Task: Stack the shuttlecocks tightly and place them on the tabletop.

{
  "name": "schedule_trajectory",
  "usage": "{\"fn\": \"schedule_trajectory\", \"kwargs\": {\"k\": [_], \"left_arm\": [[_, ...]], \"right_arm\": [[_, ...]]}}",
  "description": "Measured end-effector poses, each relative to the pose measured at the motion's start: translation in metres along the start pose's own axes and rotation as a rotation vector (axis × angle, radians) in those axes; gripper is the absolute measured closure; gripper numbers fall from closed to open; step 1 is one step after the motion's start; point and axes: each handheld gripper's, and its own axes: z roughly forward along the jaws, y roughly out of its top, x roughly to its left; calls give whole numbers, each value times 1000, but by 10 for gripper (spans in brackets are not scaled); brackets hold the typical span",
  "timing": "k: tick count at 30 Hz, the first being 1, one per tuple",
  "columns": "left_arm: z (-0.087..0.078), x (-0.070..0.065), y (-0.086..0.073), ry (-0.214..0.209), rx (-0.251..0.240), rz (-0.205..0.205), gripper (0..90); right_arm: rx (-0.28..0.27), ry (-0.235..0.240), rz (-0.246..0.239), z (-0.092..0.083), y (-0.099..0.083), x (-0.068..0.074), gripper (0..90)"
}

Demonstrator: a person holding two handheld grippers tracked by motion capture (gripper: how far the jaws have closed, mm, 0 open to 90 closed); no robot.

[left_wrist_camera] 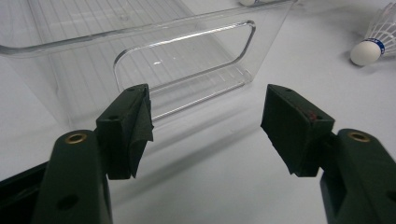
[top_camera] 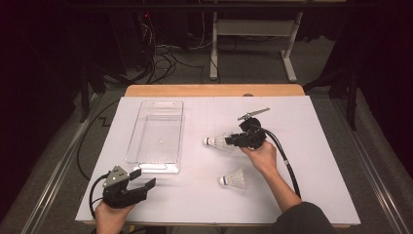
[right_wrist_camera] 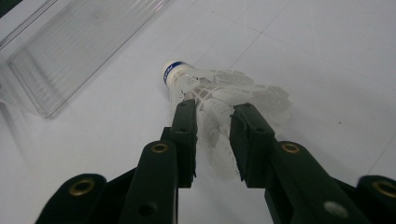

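Observation:
A white shuttlecock [top_camera: 214,142] with a blue-banded cork lies on the white sheet at mid-table, cork pointing left. My right gripper [top_camera: 230,141] sits at its feather end. In the right gripper view the feather skirt [right_wrist_camera: 224,88] passes between the two jaws of the right gripper [right_wrist_camera: 212,112], which stand a little apart around it without squeezing it. A second shuttlecock [top_camera: 234,179] [left_wrist_camera: 373,42] lies nearer the front. My left gripper [top_camera: 143,179] [left_wrist_camera: 205,126] rests at the front left, open and empty, facing the clear plastic bin [top_camera: 156,161] [left_wrist_camera: 140,28].
The clear bin holds nothing and stands lengthwise left of centre, its handle cut-out [left_wrist_camera: 187,56] toward my left gripper. A white sheet [top_camera: 316,146] covers the wooden table [top_camera: 214,90]. The right gripper's cable [top_camera: 287,161] trails along the forearm. Beyond the table are desk legs and floor cables.

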Motion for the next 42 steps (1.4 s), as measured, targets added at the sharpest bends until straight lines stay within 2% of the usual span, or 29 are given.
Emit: {"fn": "schedule_trajectory", "kwargs": {"k": [22,42], "left_arm": [[1,0,0,0,5,2,340],[0,0,0,-1,0,1,339]], "right_arm": [[1,-1,-4,-7,-7,0,763],[-8,-13,8,-11,-7,-1,710]]}}
